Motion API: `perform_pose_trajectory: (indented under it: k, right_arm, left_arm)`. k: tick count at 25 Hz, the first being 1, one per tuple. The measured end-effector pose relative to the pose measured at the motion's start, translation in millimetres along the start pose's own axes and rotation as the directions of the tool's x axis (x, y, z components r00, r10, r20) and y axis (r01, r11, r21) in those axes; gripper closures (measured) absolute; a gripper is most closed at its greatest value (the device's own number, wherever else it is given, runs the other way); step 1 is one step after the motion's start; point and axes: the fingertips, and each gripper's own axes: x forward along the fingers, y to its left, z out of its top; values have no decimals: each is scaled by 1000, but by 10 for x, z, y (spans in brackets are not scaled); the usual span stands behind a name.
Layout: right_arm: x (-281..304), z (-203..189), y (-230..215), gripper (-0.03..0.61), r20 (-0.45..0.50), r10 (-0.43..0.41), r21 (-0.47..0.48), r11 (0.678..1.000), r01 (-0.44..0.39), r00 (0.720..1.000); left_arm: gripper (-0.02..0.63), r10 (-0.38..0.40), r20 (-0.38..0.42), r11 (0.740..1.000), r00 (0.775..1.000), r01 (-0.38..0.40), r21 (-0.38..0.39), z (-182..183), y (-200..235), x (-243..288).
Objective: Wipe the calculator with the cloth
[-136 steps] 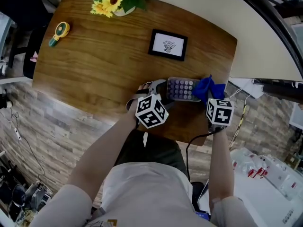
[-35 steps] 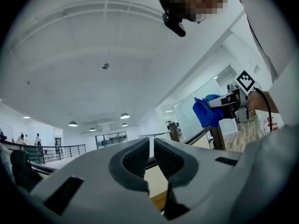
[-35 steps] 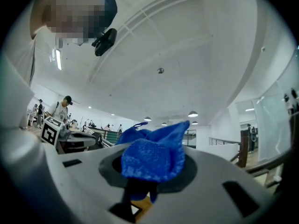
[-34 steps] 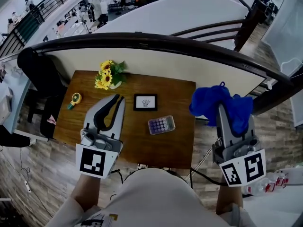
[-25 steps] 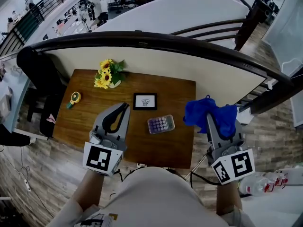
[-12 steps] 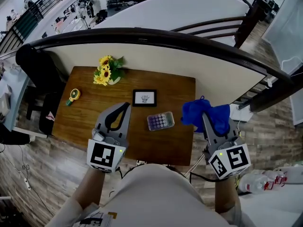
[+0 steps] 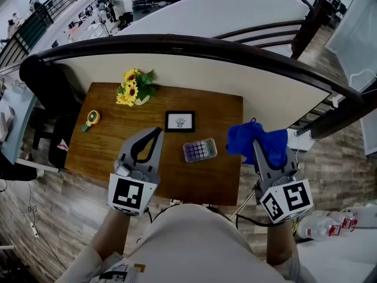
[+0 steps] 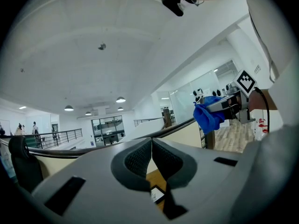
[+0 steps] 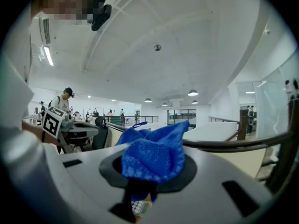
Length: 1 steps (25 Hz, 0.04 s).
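Note:
The calculator [image 7: 199,150] lies on the wooden table [image 7: 118,146], right of centre, with nothing touching it. Both grippers are held well above the table, near my body. My left gripper [image 7: 154,132] is shut and empty; in the left gripper view its pads [image 8: 140,160] meet with nothing between them. My right gripper [image 7: 257,144] is shut on the blue cloth [image 7: 252,140], which bunches over its fingertips and hides them. The cloth [image 9: 154,155] fills the jaws in the right gripper view, and the calculator [image 9: 140,209] peeks out far below.
A small framed picture [image 7: 179,121] stands behind the calculator. A vase of sunflowers [image 7: 132,92] sits at the table's far left, a yellow and green gadget [image 7: 91,119] at its left edge. A dark curved rail [image 7: 206,45] runs behind the table. A black chair [image 7: 41,87] stands at left.
Five seconds ago both grippers were down at the calculator, the cloth on it. They now hang high above the table. In the last half second nothing visibly moved.

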Motion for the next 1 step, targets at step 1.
perform_pose_trajectory:
  k: [1]
  right_arm:
    - [-2, 0, 2, 485, 0, 0, 0, 1000, 0, 1000]
  left_arm:
    - [604, -1, 1, 1000, 1000, 1, 1, 3, -6, 0]
